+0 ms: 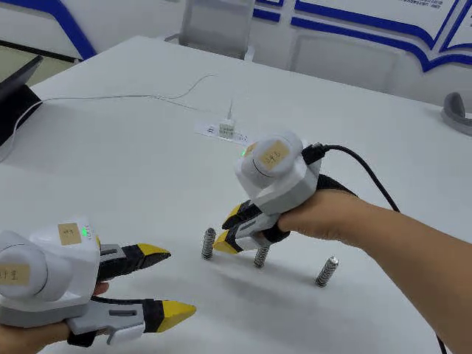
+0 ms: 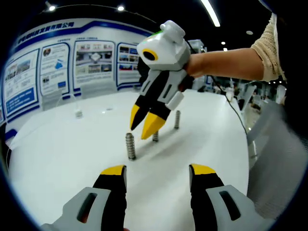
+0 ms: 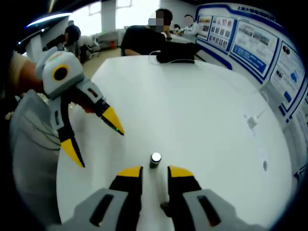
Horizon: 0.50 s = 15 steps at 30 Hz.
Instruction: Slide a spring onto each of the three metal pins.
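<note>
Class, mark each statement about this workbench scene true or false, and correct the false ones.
1. Three springs stand on the white table. True.
2. The left tongs are shut on a spring. False: they are open, hold nothing and sit apart from the springs.
3. In the right gripper view, a spring top sits between the tips of the right tongs. True.
4. A robot arm carries the right tongs. False: a person's hand holds them.
</note>
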{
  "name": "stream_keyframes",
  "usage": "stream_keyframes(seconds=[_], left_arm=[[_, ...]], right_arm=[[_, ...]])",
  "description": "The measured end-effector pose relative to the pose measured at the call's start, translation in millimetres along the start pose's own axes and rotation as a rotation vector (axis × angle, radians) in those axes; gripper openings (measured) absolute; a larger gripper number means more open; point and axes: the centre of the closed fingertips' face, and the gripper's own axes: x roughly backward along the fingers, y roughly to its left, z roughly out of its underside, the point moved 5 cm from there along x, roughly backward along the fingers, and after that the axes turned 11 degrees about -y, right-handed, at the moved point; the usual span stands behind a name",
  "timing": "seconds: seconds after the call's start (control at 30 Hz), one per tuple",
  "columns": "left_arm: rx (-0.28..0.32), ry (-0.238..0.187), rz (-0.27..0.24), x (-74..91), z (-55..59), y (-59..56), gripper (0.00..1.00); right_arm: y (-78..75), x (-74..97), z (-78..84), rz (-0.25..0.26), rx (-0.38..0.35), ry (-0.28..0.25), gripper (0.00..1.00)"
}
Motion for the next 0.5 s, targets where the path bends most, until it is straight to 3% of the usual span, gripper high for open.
stream_keyframes(seconds=[0.5], left_arm=[[-0.013,0.001,0.015,-3.4,-7.0,-3.5,0.56]], right_arm=[[14.1,28.4,7.2,0.048,-0.033,-0.059,0.24]])
